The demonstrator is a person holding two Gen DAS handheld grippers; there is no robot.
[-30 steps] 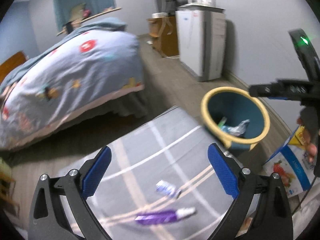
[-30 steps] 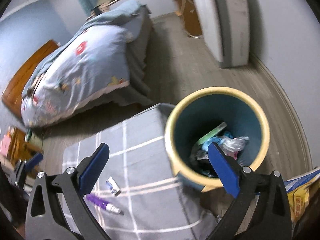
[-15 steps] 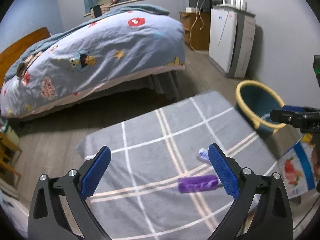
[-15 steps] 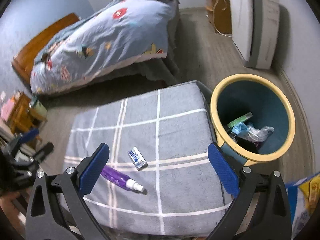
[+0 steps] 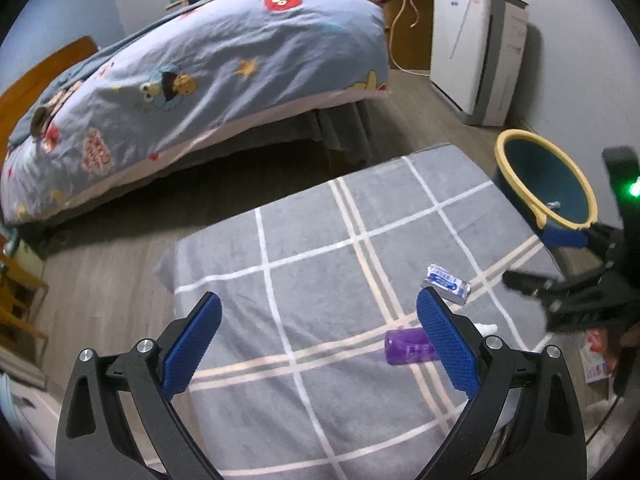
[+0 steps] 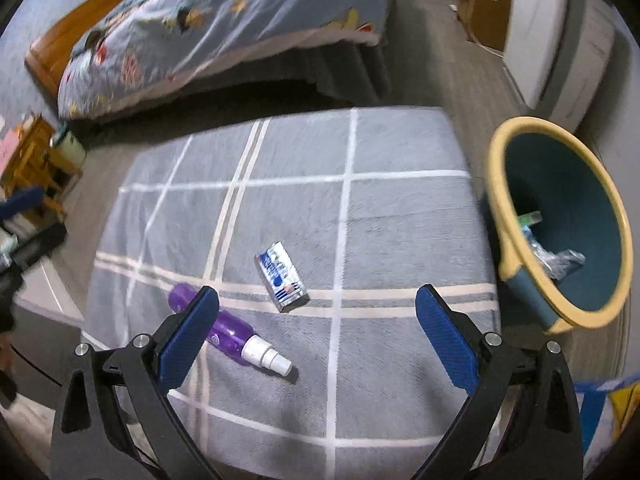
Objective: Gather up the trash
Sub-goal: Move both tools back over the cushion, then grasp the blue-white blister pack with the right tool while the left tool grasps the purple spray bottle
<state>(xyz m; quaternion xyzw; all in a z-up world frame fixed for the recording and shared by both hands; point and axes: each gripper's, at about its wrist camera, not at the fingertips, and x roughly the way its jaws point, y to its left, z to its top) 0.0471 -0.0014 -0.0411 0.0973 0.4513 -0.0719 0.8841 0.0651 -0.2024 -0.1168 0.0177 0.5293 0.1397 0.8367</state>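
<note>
A purple spray bottle [image 6: 230, 330] with a white nozzle lies on the grey checked cloth [image 6: 400, 220]; the left wrist view shows this purple spray bottle [image 5: 404, 346] partly behind my right-hand finger. A small silver and blue wrapper [image 6: 282, 278] lies just beyond it, and the same wrapper [image 5: 448, 282] appears in the left wrist view. A teal bin with a yellow rim [image 6: 560, 224] stands at the cloth's right edge, holding trash. My right gripper [image 6: 316, 334] hangs open above both items. My left gripper [image 5: 318, 336] is open and holds nothing.
A bed with a blue cartoon duvet [image 5: 200, 68] fills the far left. A white appliance [image 5: 476, 52] stands against the right wall behind the teal bin [image 5: 544, 178]. A printed box [image 5: 598, 354] lies on the floor at right. Wooden furniture [image 6: 32, 156] stands at left.
Both grippers swung left, away from the bin and back over the cloth. The bottle and wrapper now sit nearer and larger in the right wrist view. Neither gripper has shut.
</note>
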